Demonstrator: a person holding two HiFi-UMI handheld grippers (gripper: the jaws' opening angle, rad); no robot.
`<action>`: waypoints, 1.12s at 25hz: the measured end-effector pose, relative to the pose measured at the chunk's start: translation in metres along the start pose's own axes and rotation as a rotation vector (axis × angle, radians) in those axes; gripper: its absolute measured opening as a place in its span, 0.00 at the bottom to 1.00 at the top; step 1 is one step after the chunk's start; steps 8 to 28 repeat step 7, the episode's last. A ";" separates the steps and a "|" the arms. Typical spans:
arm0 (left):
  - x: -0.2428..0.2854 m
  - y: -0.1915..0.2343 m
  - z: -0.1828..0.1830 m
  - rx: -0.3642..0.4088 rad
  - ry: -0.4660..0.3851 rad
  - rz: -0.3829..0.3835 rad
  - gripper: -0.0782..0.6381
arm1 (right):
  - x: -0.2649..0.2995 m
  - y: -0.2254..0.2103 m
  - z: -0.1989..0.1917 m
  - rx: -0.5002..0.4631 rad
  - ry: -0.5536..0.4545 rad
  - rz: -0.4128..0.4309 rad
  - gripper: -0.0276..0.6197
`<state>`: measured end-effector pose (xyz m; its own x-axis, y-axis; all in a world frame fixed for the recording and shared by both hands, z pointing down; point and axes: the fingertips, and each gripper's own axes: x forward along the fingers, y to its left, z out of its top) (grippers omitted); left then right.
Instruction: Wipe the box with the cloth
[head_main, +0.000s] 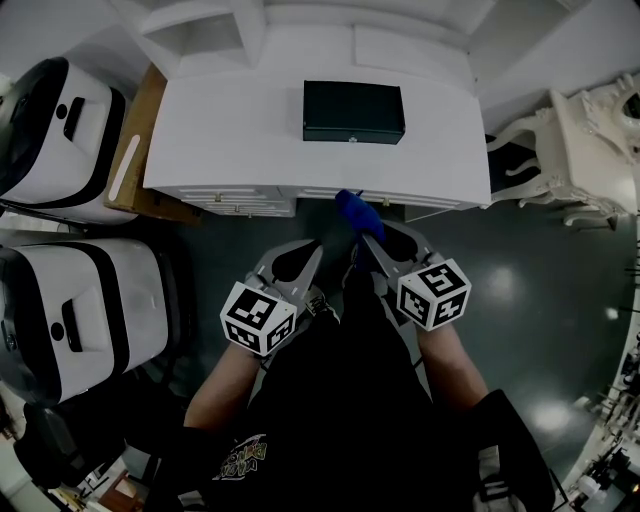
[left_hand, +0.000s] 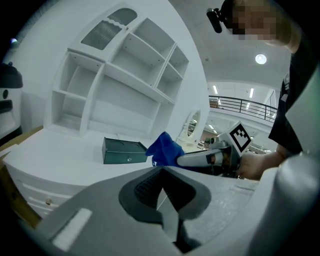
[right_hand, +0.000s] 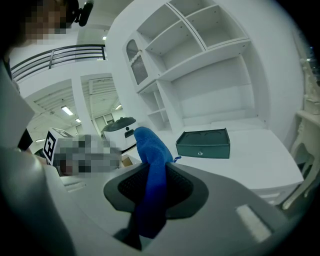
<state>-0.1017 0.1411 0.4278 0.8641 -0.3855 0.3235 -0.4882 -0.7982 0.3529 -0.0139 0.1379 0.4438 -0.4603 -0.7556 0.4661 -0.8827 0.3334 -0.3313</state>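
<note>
Two grippers hover short of the white desk (head_main: 220, 130). Left gripper (head_main: 312, 250): jaws together, empty. Right gripper (head_main: 368, 238): jaws clamped on the blue cloth (head_main: 356, 211), nearer the dark box (head_main: 354, 111), which sits straight ahead on the desk, long axis left-right.

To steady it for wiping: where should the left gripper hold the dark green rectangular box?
Probably the left end of the dark green box, from the left: it lies flat, broadside to the person, leaving its top free for the blue cloth in the right gripper.
</note>
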 end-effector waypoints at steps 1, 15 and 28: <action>0.000 0.001 -0.001 -0.002 0.002 0.001 0.11 | 0.001 0.000 0.000 0.000 0.002 0.001 0.22; -0.002 0.005 0.001 -0.007 0.000 0.008 0.11 | 0.007 0.004 0.004 -0.003 0.003 0.012 0.22; -0.002 0.005 0.001 -0.007 0.000 0.008 0.11 | 0.007 0.004 0.004 -0.003 0.003 0.012 0.22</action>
